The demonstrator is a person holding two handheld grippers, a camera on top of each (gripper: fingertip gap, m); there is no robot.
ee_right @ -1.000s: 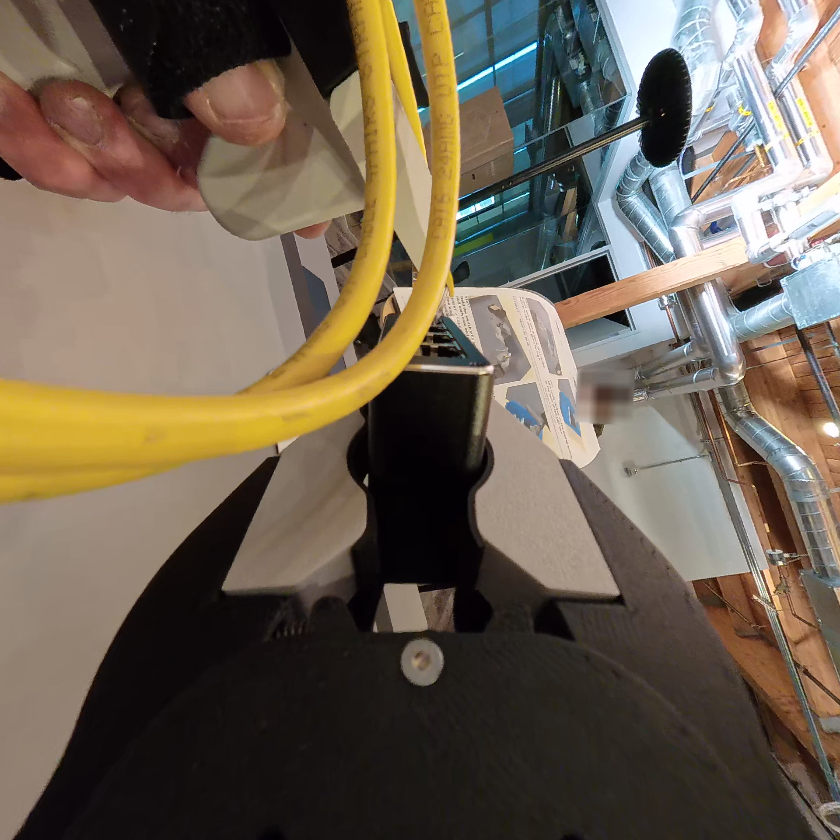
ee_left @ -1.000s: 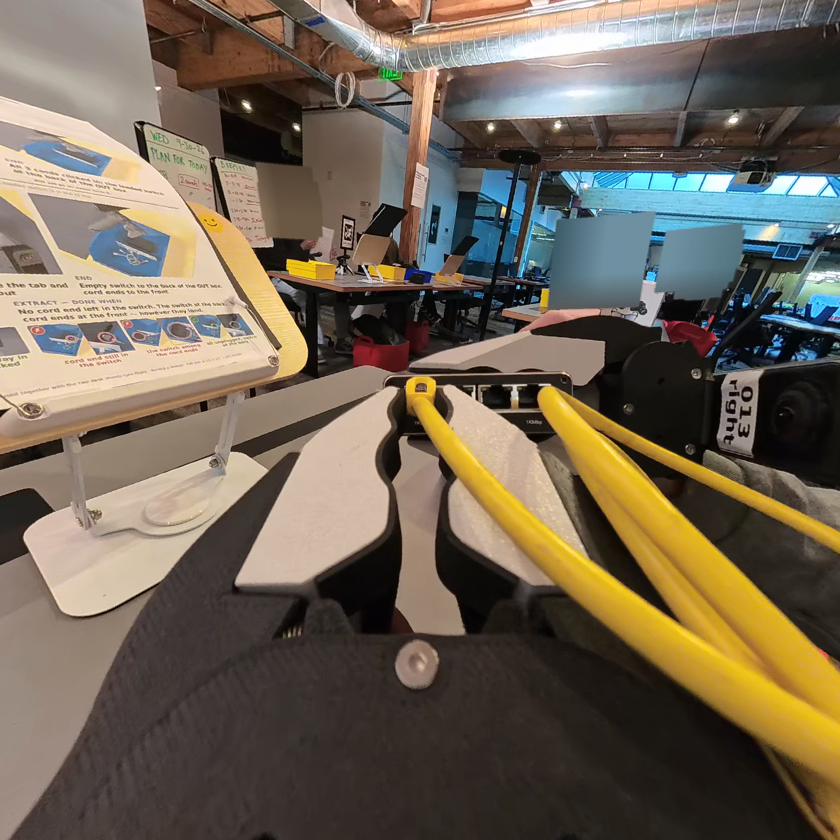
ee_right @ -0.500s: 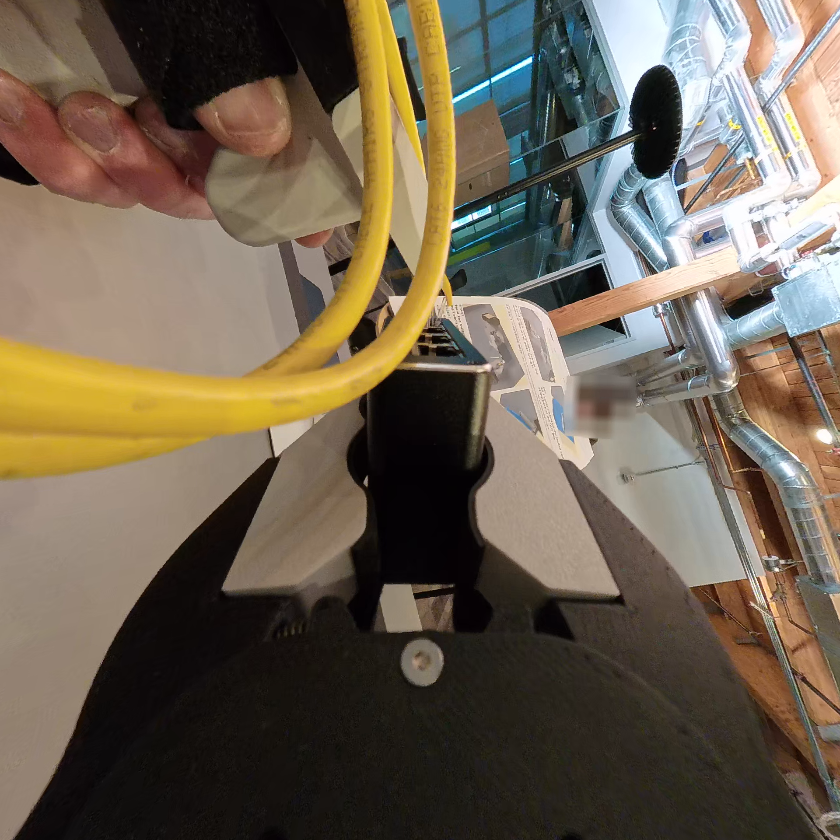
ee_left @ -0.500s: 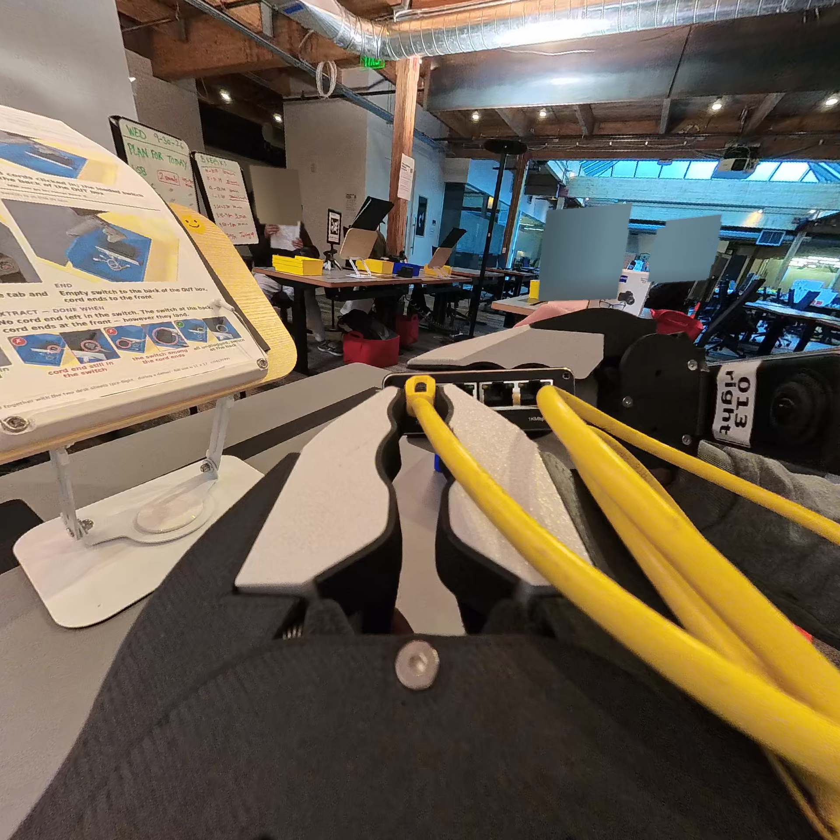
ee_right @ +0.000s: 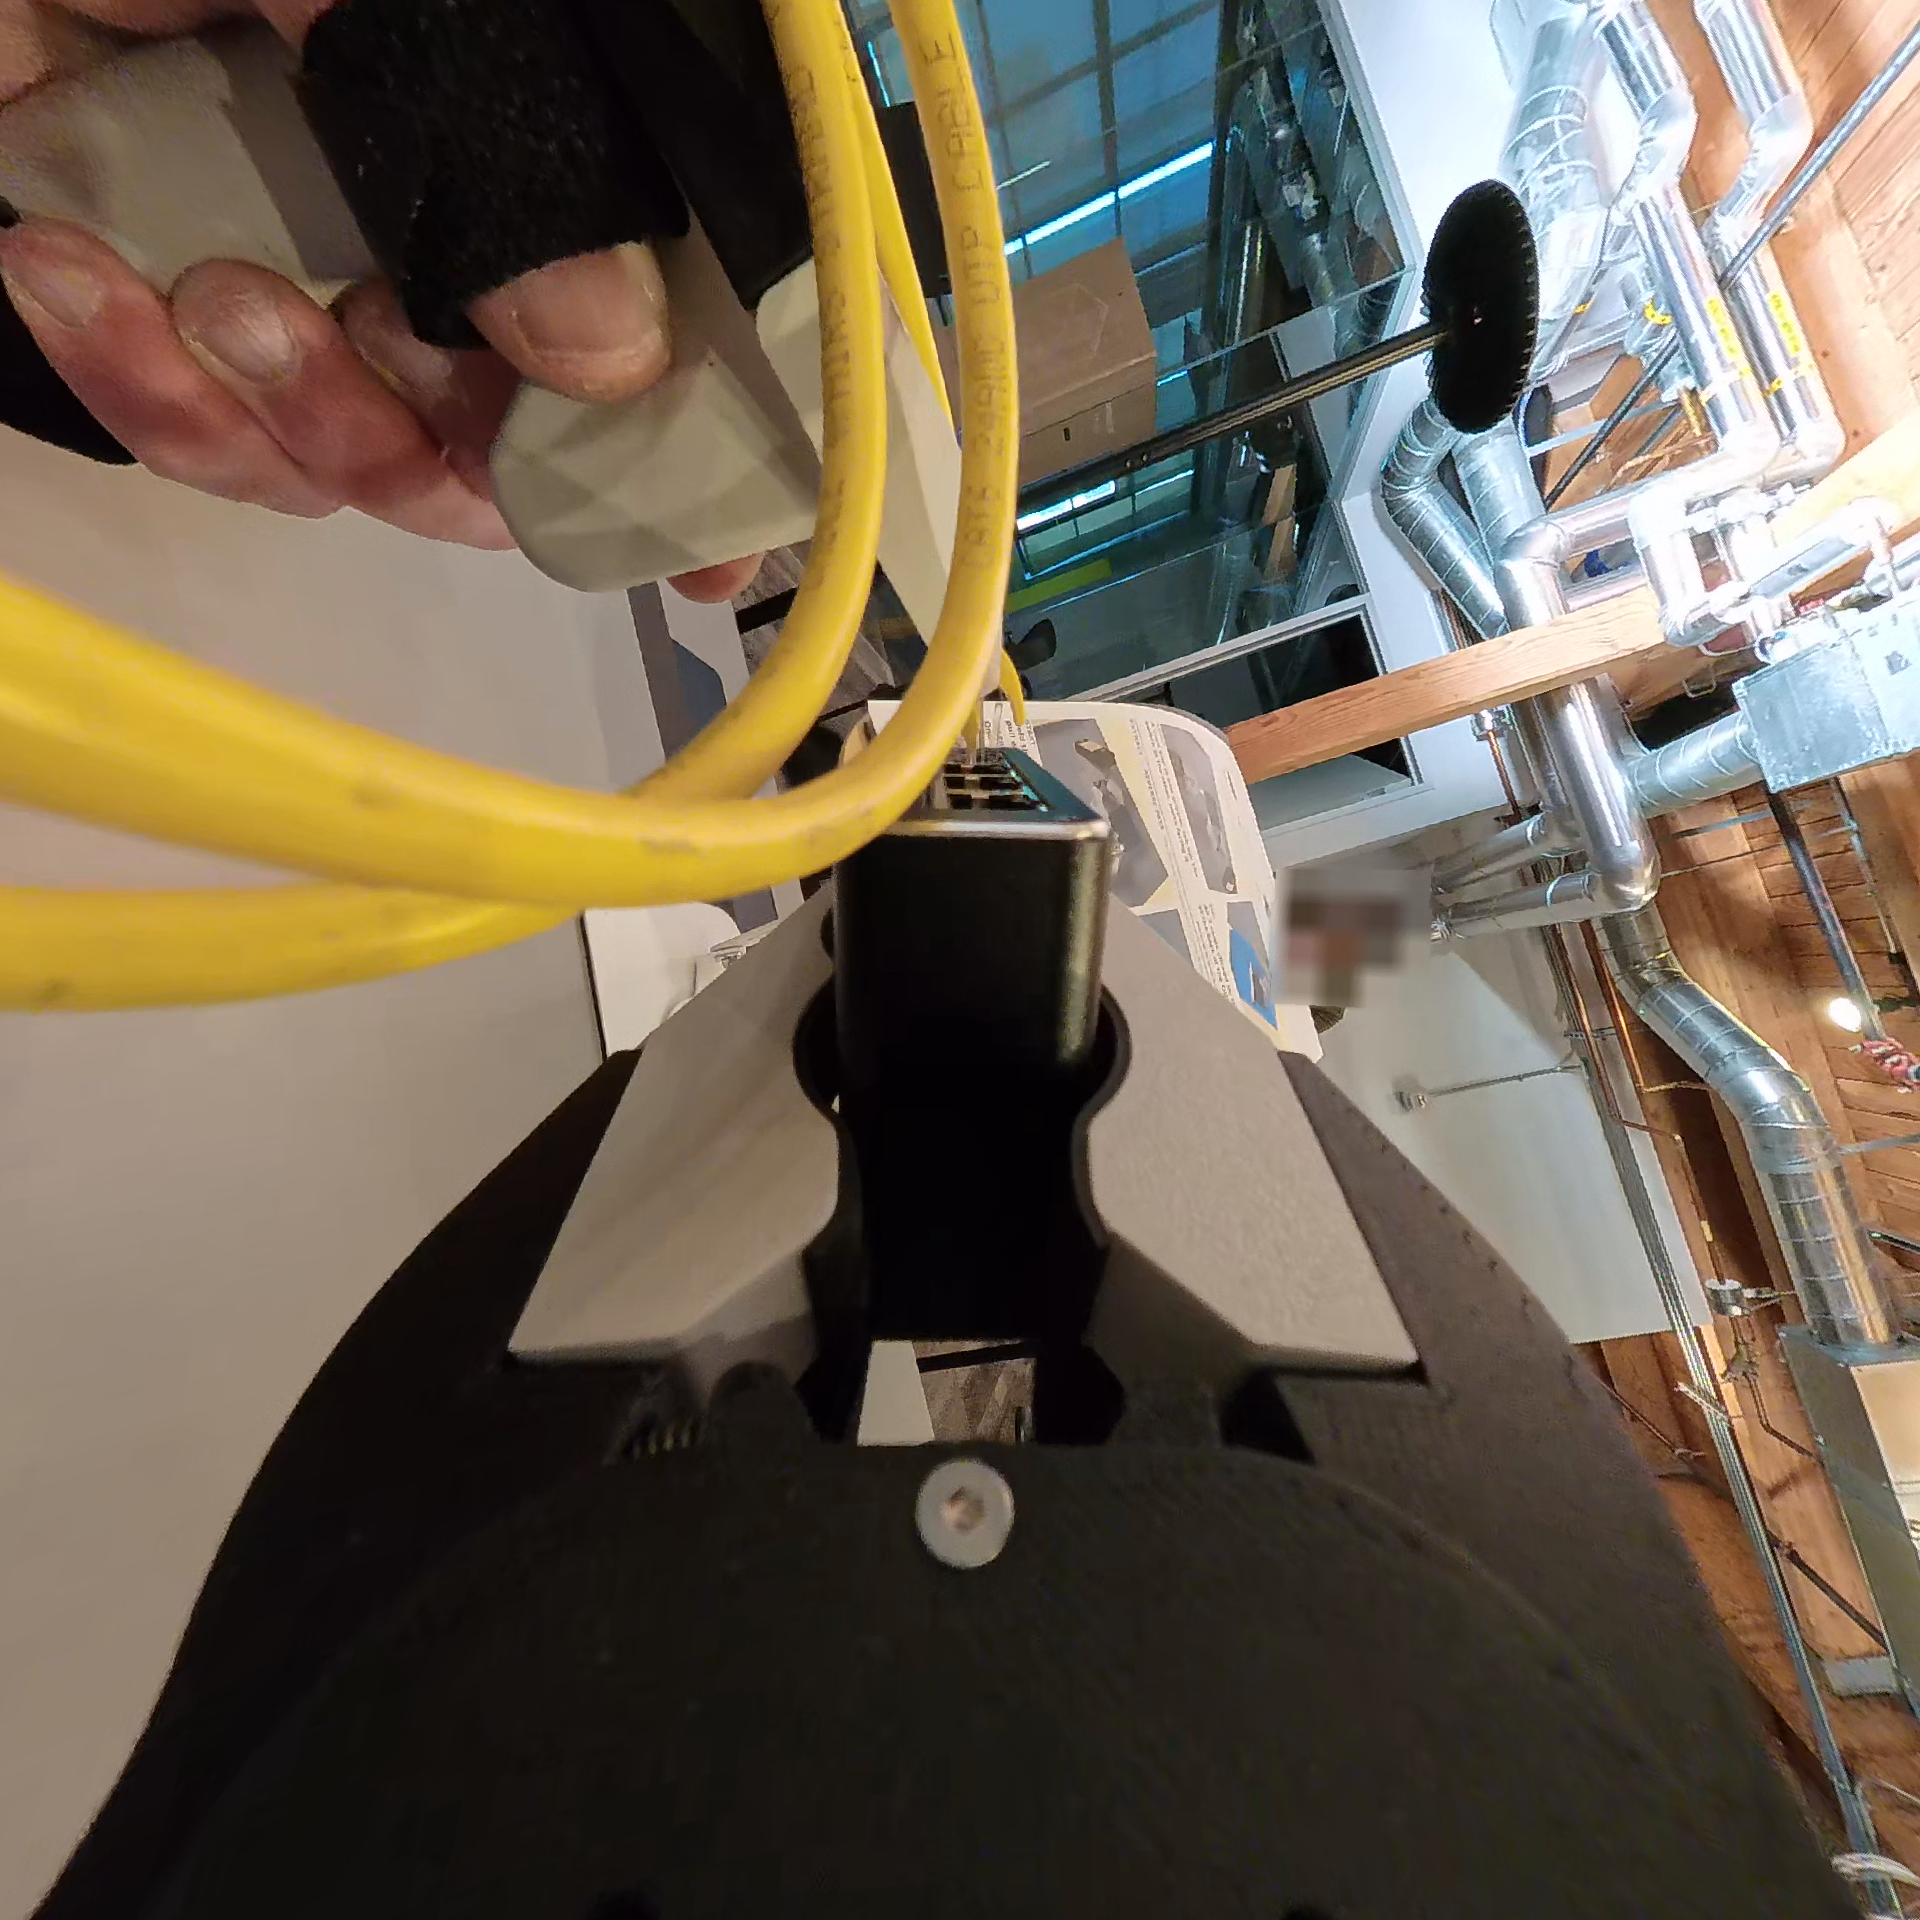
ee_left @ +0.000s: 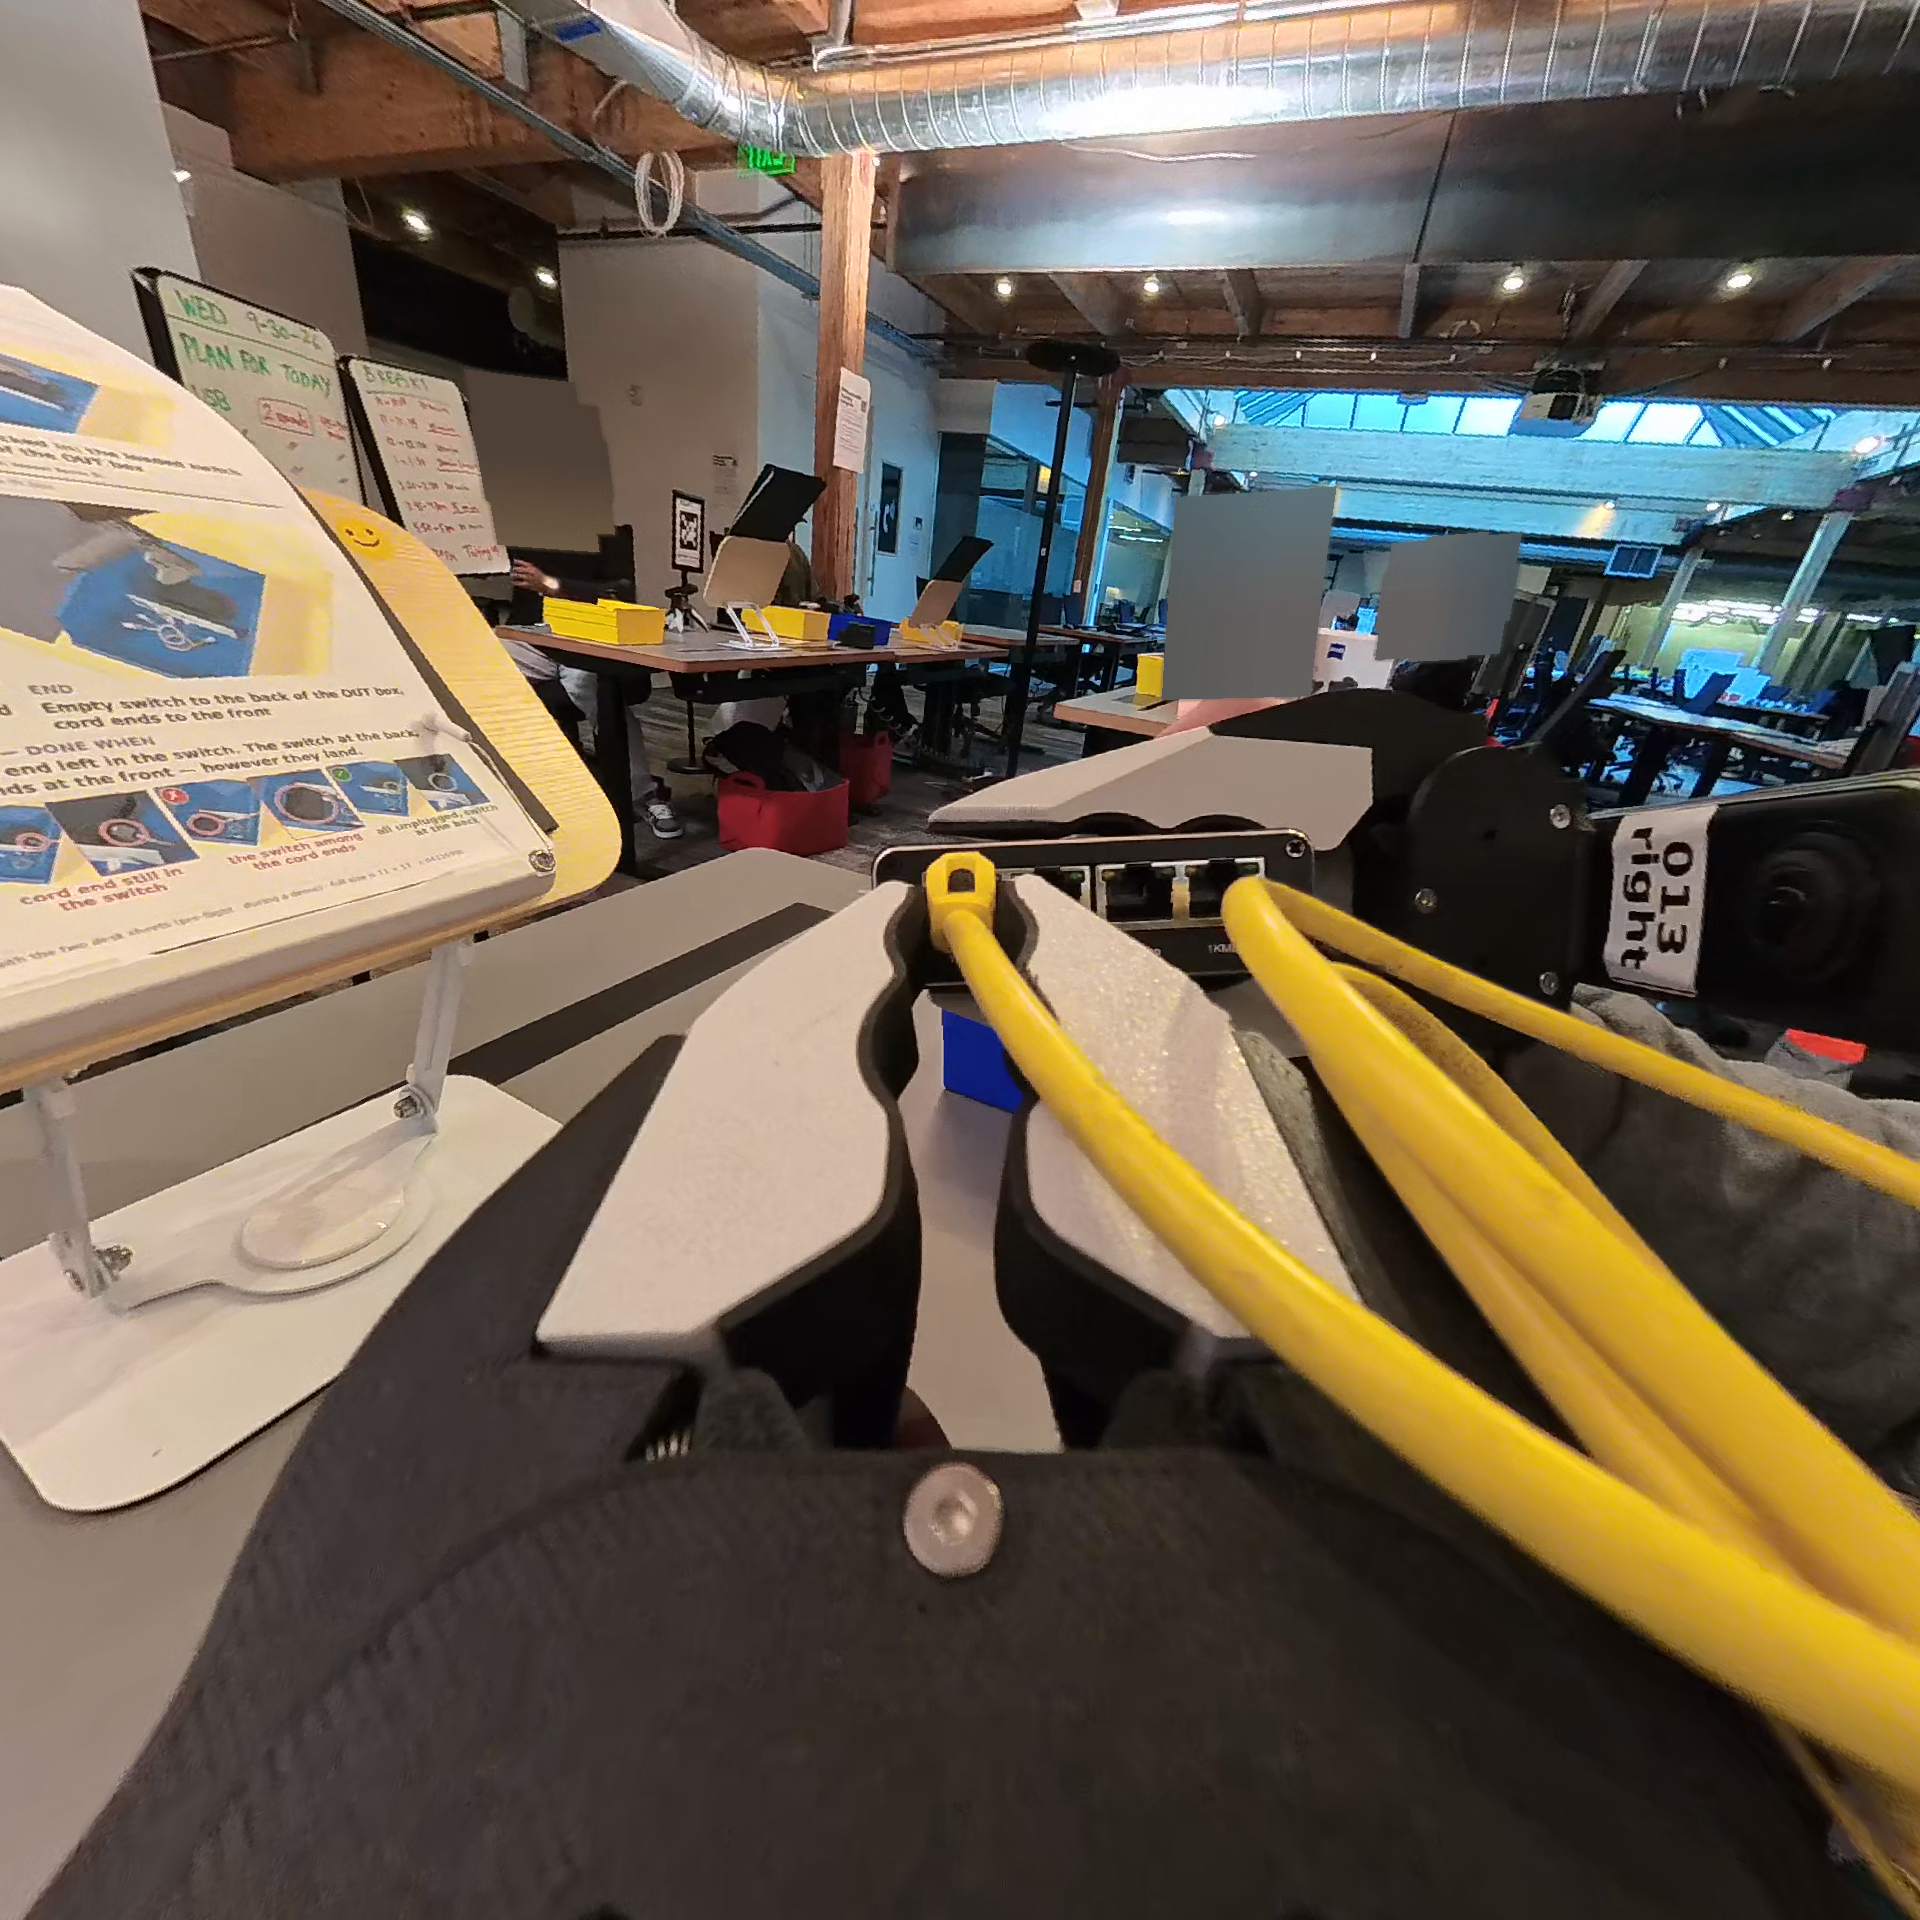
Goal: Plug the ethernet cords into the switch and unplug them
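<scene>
My left gripper (ee_left: 961,914) is pinching a yellow cord plug (ee_left: 958,885) at the switch's (ee_left: 1091,894) nine-o'clock edge, seemingly seated; my right gripper (ee_right: 961,1023) is clamping the switch's far end.

One switch (ee_left: 1091,896), two yellow cords (ee_left: 1195,1205), two grippers (ee_left: 961,935), one instruction stand (ee_left: 249,727)

1. The grey worktop (ee_left: 644,945) has a dark strip (ee_left: 623,997) crossing it toward its far edge.
2. A white stand base (ee_left: 208,1340) rests on its left side.
3. A small blue block (ee_left: 977,1060) sits near its far edge.
</scene>
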